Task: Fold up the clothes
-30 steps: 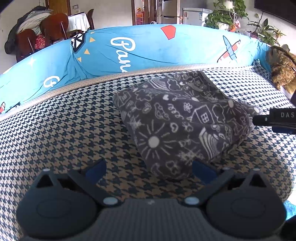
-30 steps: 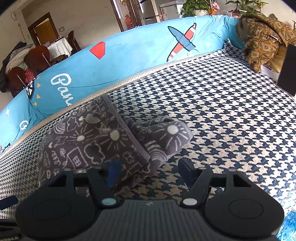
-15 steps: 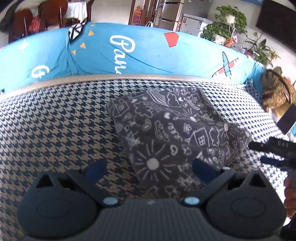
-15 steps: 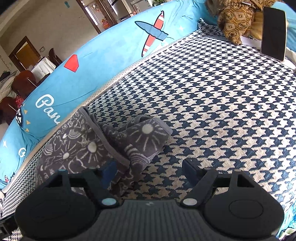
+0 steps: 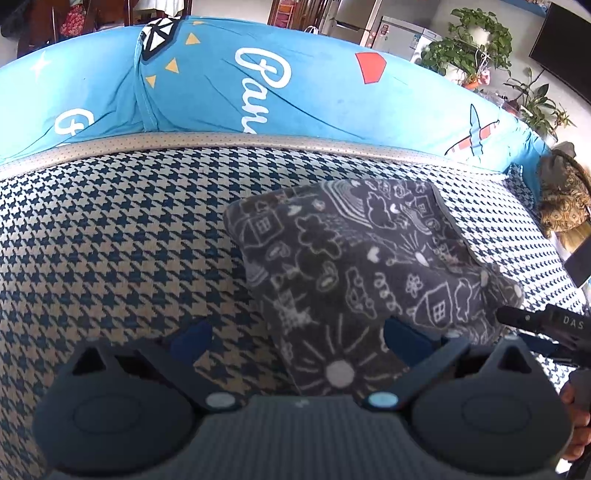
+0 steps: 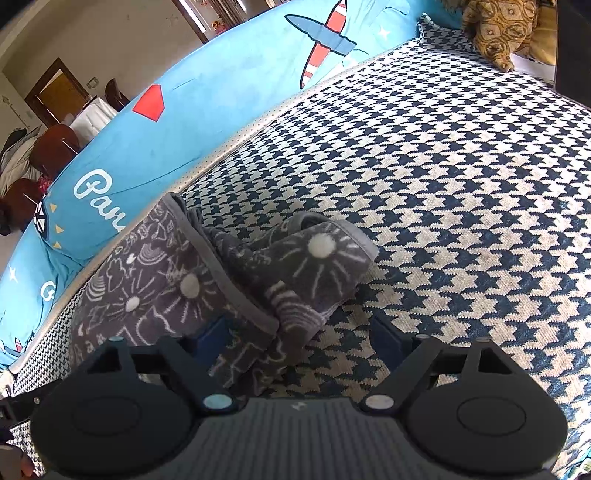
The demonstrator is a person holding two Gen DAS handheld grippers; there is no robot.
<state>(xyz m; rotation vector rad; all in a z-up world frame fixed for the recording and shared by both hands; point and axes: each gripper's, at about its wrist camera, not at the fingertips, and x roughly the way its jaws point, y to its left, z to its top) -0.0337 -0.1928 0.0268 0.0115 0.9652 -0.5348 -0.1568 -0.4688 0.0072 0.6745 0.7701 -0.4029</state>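
Observation:
A grey garment [image 5: 351,258] printed with white doodles lies folded into a thick bundle on the houndstooth seat [image 5: 110,240]. My left gripper [image 5: 299,338] is open just over its near left corner, its right fingertip above the cloth and its left one above the seat. In the right wrist view the garment's [image 6: 166,288] folded right end bulges out loosely. My right gripper [image 6: 299,332] straddles that end with its jaws opening; cloth lies between them but the pads do not press it. The right gripper [image 5: 546,325] also shows beside the bundle in the left wrist view.
A blue printed cover [image 5: 295,92] drapes the sofa back behind the seat. A brown patterned cloth [image 6: 498,29] and a dark flat screen [image 5: 580,258] lie at the far right end. A hand [image 5: 576,398] holds the right gripper.
The left gripper slid left along the seat, so the bundle now sits more to its right. The right gripper's jaws widened and it came lower and closer to the bundle's right end.

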